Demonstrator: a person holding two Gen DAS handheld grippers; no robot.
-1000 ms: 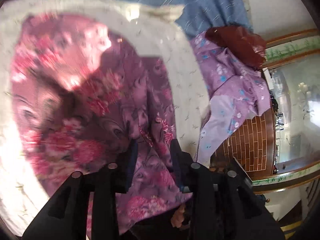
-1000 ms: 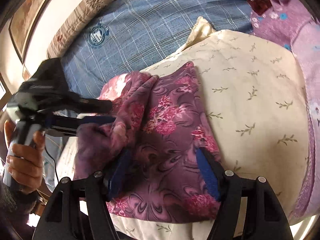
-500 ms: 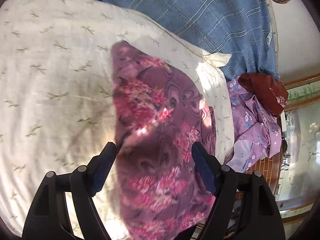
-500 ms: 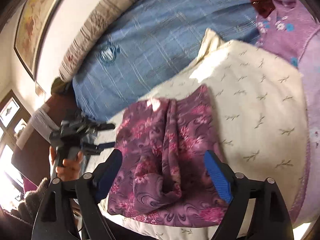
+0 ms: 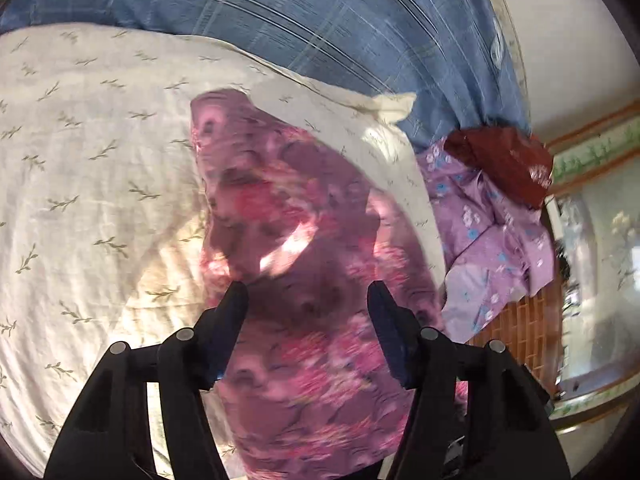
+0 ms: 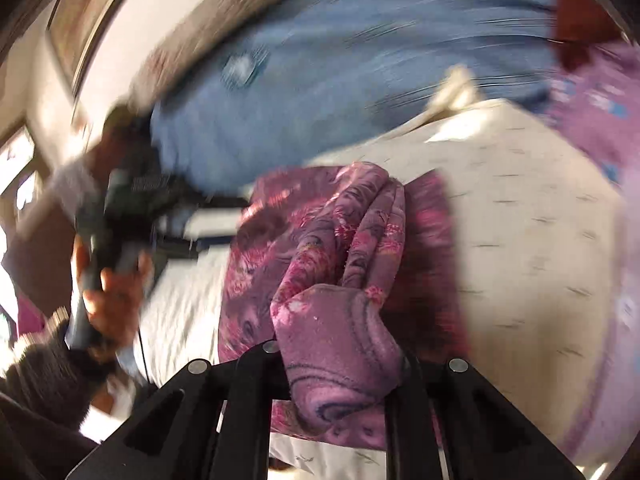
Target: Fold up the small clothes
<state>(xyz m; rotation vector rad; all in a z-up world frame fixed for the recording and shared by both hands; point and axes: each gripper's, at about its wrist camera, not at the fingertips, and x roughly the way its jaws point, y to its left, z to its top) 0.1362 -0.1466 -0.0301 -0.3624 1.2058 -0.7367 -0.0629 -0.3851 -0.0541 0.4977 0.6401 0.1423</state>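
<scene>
A purple garment with pink flowers [image 5: 304,248] lies on a cream pillow with a leaf print [image 5: 100,200]. My left gripper [image 5: 308,300] is open just above the garment's near part, with nothing between its fingers. In the right wrist view the same garment [image 6: 320,248] is bunched up, and my right gripper [image 6: 340,364] is shut on a thick fold of it; the fingertips are hidden by cloth. The left gripper, held in a hand [image 6: 108,280], shows blurred at the left of that view.
A blue checked sheet [image 5: 320,20] covers the bed behind the pillow. A lilac flowered garment [image 5: 488,232] and a dark red cloth [image 5: 504,160] lie to the right. A wooden bed edge and a brick-patterned floor [image 5: 520,328] are at the far right.
My right gripper has closed on a bunched fold of the purple garment and is moving fast. My left gripper, which let go of the cloth earlier, stays open and has dropped closer to it.
</scene>
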